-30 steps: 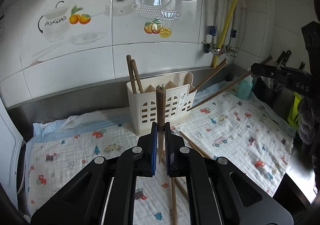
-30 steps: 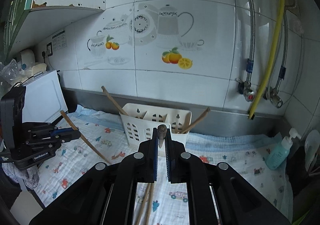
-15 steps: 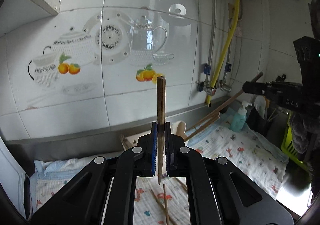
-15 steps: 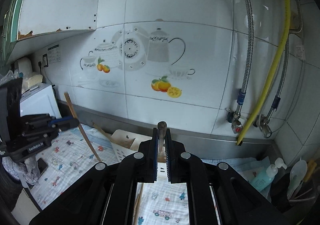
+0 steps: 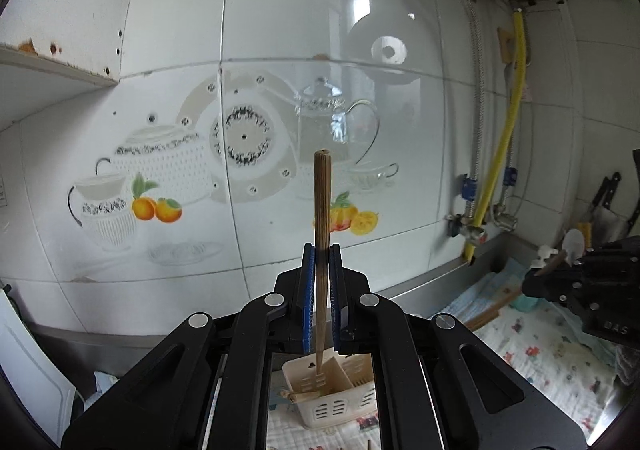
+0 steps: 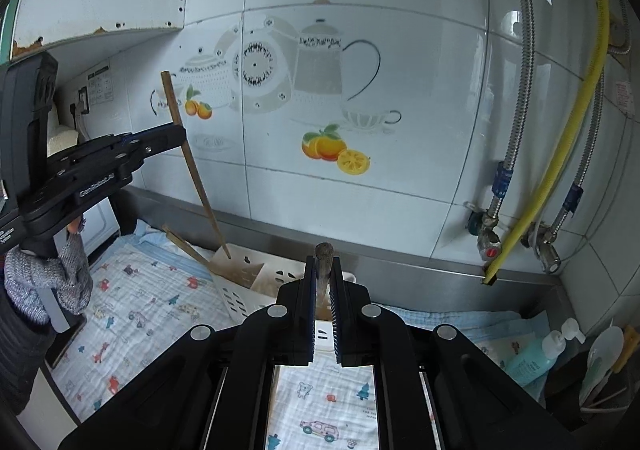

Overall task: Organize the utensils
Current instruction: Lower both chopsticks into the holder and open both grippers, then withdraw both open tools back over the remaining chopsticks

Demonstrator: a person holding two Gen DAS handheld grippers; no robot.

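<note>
Wooden chopstick (image 5: 322,210) clamped upright in my left gripper (image 5: 321,274), tip above the white caddy (image 5: 332,390) on the cloth; my right gripper (image 6: 322,282) grips another. Next, I judge: lower both in.

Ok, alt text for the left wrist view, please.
The left gripper is shut on a wooden chopstick held upright, its tip over a cream utensil holder below. Behind is a tiled wall with teapot pictures.
</note>
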